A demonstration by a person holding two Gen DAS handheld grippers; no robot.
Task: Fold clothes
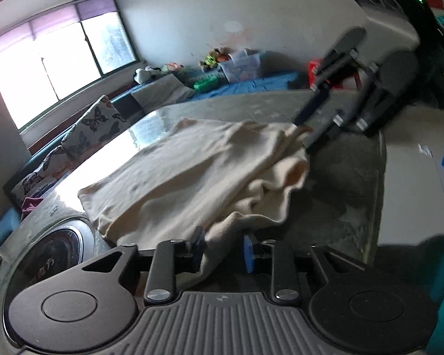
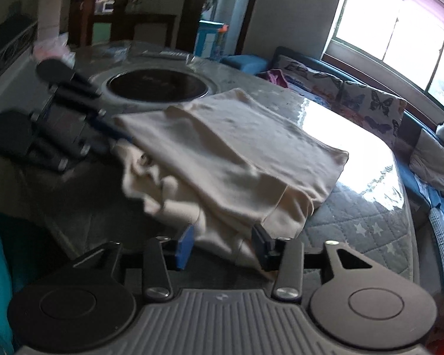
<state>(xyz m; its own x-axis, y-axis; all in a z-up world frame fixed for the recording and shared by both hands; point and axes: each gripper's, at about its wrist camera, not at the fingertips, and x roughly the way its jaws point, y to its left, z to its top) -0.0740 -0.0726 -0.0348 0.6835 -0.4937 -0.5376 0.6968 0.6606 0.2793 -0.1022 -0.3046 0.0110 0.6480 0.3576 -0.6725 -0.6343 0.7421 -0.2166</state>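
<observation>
Grey quilted star-patterned table cover (image 2: 367,227) under glossy glass carries the cream knit garment (image 1: 192,159), partly folded near the table's front edge. The left gripper (image 1: 225,251) and right gripper (image 2: 225,244) each pinch its hem. Butterfly-print cushions (image 2: 370,100) line the window-side sofa.

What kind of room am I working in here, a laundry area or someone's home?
Most likely a lived-in home room, not a laundry. The cream garment lies on a glass-topped table with a built-in hotplate; a sofa bench with butterfly cushions runs under the window, toys at its far end.
</observation>
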